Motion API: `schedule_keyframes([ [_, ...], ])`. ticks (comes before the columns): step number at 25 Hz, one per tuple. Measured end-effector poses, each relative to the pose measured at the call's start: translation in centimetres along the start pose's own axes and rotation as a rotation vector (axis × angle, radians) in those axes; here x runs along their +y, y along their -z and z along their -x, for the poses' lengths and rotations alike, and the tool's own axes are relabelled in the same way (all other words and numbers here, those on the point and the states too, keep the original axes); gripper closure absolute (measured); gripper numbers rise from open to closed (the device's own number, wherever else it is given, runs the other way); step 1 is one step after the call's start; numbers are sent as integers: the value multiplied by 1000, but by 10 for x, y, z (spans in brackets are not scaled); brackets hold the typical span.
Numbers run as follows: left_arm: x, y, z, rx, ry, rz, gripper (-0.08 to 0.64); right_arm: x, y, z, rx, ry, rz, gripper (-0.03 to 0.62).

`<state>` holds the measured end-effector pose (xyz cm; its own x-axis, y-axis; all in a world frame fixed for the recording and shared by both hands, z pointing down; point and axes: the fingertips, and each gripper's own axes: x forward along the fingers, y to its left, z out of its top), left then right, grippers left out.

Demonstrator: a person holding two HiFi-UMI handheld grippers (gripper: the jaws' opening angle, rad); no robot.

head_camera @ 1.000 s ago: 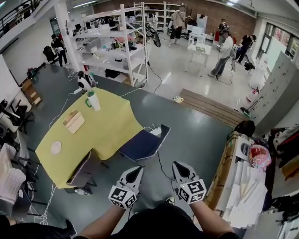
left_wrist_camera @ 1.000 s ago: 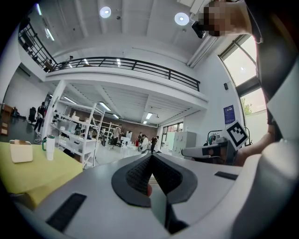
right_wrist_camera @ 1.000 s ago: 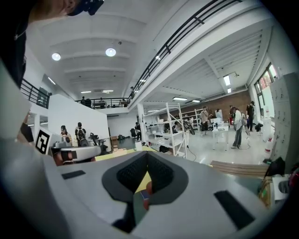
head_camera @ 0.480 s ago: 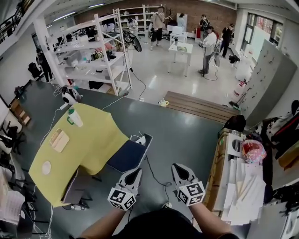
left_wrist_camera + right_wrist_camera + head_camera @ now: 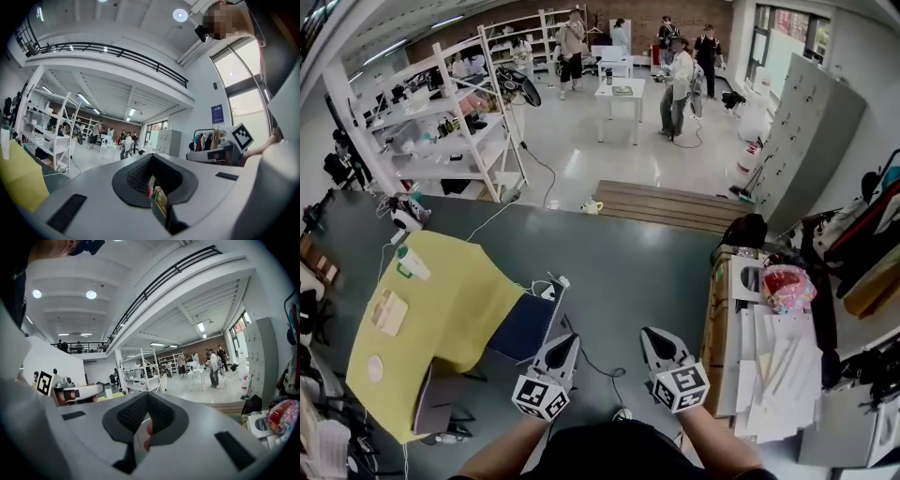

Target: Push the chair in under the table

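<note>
Your left tongs (image 5: 563,342) and right tongs (image 5: 652,336) are both closed tight with nothing between the jaws, held out side by side in front of you. The chair (image 5: 523,326), with its dark blue seat, stands at the right edge of the yellow-draped tabletop (image 5: 450,300), most of the seat out in the open and only its far edge at the cloth. The tip of your left tongs sits just beside the chair's back; whether it touches can't be told. A cup (image 5: 411,264), a wooden tray (image 5: 389,311) and a small plate (image 5: 375,367) rest on the tabletop.
</note>
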<state>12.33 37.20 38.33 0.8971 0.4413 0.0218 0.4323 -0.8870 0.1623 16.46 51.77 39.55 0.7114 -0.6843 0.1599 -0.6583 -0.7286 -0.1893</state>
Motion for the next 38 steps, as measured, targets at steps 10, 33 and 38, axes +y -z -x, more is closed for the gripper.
schedule_keyframes([
  [10,-19,3,-40,27,49,-12,554,-48,-2,18,-15,73,-47,578],
  [33,50,-14,-198,-3,200,5,554,-149,-47,-83,-28,232,-12,578],
  [38,78,-16,-215,-2,212,26,554,-152,-56,-117,-16,238,2,578],
])
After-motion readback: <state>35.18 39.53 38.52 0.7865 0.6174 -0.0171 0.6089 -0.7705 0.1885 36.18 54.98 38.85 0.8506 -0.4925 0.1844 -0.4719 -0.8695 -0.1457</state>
